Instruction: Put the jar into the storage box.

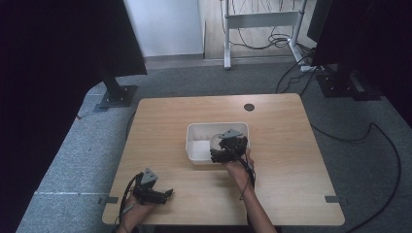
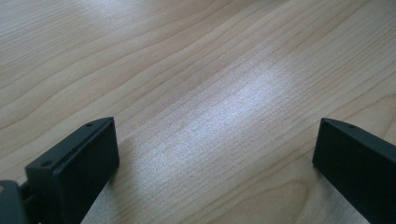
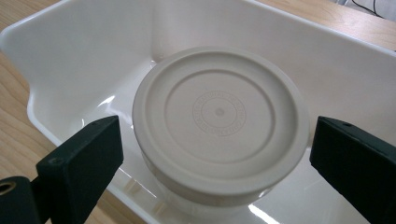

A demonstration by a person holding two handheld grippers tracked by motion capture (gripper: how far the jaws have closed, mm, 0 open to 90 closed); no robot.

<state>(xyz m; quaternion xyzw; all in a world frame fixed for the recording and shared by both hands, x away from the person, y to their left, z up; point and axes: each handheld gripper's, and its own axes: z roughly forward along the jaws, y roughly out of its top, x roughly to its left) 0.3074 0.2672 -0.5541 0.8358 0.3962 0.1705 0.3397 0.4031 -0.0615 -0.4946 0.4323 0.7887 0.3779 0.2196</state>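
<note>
Wood grain runs across the table (image 1: 286, 160), a light rectangular top with a small dark round hole (image 1: 249, 107) near its far edge. At the near left corner the left gripper (image 1: 167, 193) rests low over the wood, held by the person's left hand (image 1: 131, 213), its grey three-cornered plate on top and its cable trailing back toward the table edge. In the left gripper view its jaws stand wide apart with bare wood between them; they have hold of nothing.

Toward the middle of the table sits a white plastic bin (image 1: 194, 141), open at the top, with rounded corners. The right gripper (image 1: 217, 151) hangs over the bin's right half, the person's right hand (image 1: 238, 170) and forearm coming in from the near edge. In the right gripper view a round cream-coloured container (image 3: 219, 126) with a ridged lid stands upright inside the bin (image 3: 70, 56), close to its near wall. The right gripper's jaws are spread wide, one on either side of the container, both clear of the lid and gripping nothing
</note>
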